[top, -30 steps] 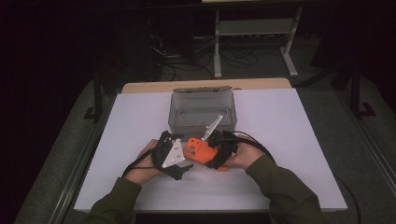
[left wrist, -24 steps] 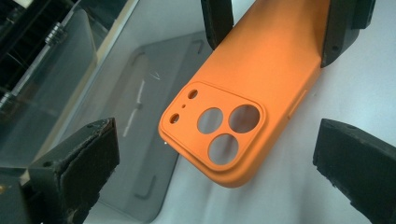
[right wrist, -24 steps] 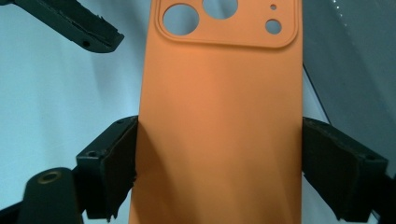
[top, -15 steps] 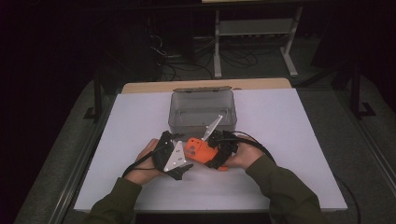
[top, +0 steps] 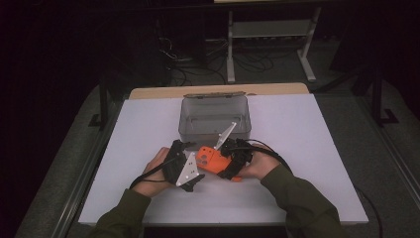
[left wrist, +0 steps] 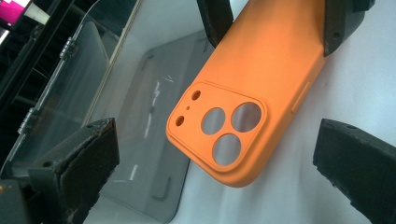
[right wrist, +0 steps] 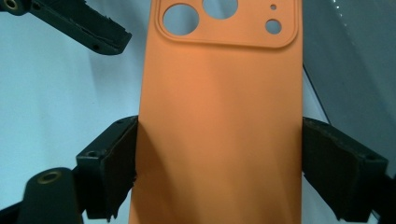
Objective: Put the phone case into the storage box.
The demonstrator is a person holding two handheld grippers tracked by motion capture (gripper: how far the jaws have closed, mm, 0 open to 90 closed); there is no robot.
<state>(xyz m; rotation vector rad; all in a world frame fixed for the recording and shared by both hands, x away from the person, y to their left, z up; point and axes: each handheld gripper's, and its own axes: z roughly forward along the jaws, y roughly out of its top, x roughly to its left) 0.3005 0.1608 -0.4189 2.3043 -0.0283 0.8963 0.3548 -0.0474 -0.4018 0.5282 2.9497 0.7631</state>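
White bench in a dark room, with a metal rack behind. One orange phone case sits between the right claw pads, clamped by its long edges. Left claw spread wide, holding nothing; the case's camera end lies between its jaws untouched. One clear plastic box stands just beyond both claws.

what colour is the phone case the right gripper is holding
Plain orange phone case, no pattern; clearest in the right gripper view, held by the right gripper.
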